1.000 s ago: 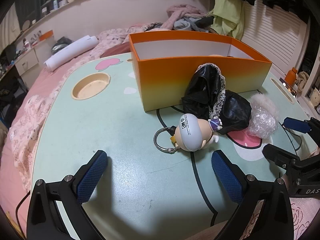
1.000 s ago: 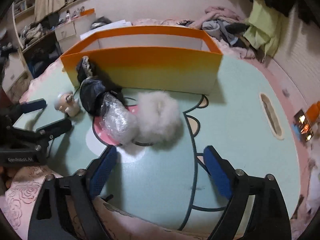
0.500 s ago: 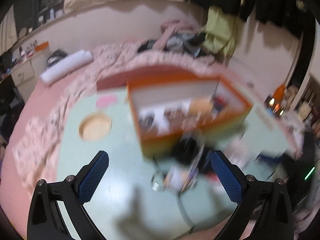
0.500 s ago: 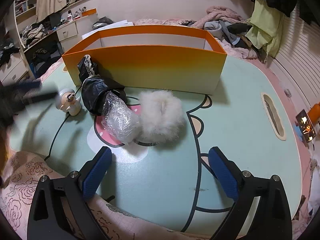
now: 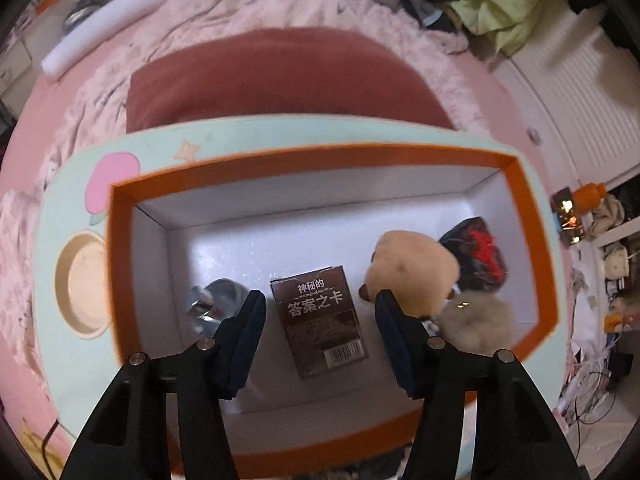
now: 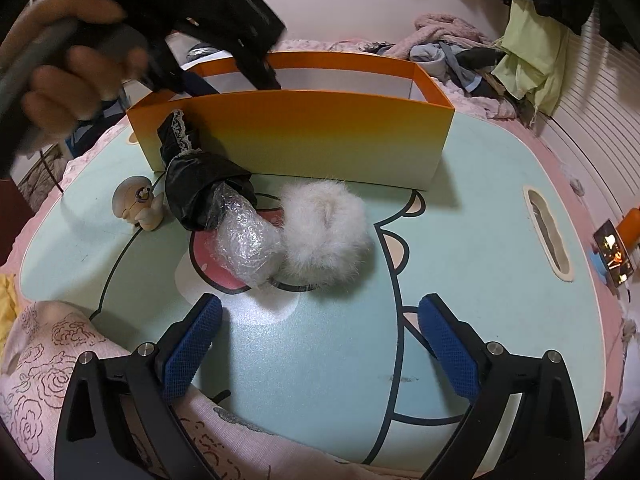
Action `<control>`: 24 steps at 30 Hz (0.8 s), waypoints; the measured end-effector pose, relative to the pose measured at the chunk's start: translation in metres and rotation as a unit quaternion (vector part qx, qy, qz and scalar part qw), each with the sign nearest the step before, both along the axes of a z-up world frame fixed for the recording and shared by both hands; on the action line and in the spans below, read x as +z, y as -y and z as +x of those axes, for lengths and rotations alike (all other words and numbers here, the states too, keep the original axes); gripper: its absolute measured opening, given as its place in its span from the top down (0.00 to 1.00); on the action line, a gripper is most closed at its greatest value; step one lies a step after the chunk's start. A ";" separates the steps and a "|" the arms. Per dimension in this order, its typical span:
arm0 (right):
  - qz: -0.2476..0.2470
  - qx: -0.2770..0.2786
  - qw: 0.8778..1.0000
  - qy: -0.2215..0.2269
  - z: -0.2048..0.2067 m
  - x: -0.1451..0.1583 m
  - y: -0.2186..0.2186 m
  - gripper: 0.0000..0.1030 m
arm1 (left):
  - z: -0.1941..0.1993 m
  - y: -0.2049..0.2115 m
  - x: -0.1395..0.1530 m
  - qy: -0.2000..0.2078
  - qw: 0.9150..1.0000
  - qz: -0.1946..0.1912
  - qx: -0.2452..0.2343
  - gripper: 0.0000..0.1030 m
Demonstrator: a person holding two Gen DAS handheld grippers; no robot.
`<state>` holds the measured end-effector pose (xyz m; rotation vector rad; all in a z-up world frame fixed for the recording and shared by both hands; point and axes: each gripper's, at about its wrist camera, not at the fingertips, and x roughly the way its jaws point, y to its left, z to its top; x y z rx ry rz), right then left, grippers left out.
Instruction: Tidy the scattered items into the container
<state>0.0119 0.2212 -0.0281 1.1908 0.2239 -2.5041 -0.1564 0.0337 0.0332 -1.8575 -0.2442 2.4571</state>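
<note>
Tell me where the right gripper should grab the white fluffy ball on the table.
Take the white fluffy ball across its middle from above, fingers on its front and back. The bubble wrap bundle presses against its left side, so a side approach would probably snag that.

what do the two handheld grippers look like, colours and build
Both are black plastic frames with two angled fingers, silver screws at the joints and blue cross-hatched rubber pads. The right gripper shows bright blue pads; the left gripper shows darker, shadowed ones. A hand grips the left one's dark handle; no sleeve is visible.
</note>
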 end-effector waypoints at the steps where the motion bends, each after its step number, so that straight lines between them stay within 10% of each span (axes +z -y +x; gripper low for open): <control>1: -0.001 0.000 1.000 0.000 0.000 0.000 0.000 0.05 | -0.001 0.000 -0.003 0.003 1.000 -0.005 0.001 0.45; 7: 0.000 0.000 1.000 -0.001 0.001 -0.001 0.001 0.05 | 0.000 -0.007 -0.003 -0.026 0.997 -0.068 -0.015 0.61; 19: 0.000 0.000 1.000 -0.001 0.001 -0.002 0.001 0.04 | 0.065 0.029 0.096 -0.174 0.982 0.049 -0.055 0.61; 24: 0.000 0.000 1.000 -0.001 0.001 -0.002 0.000 0.04 | 0.127 0.058 0.085 -0.183 0.981 0.018 -0.062 0.61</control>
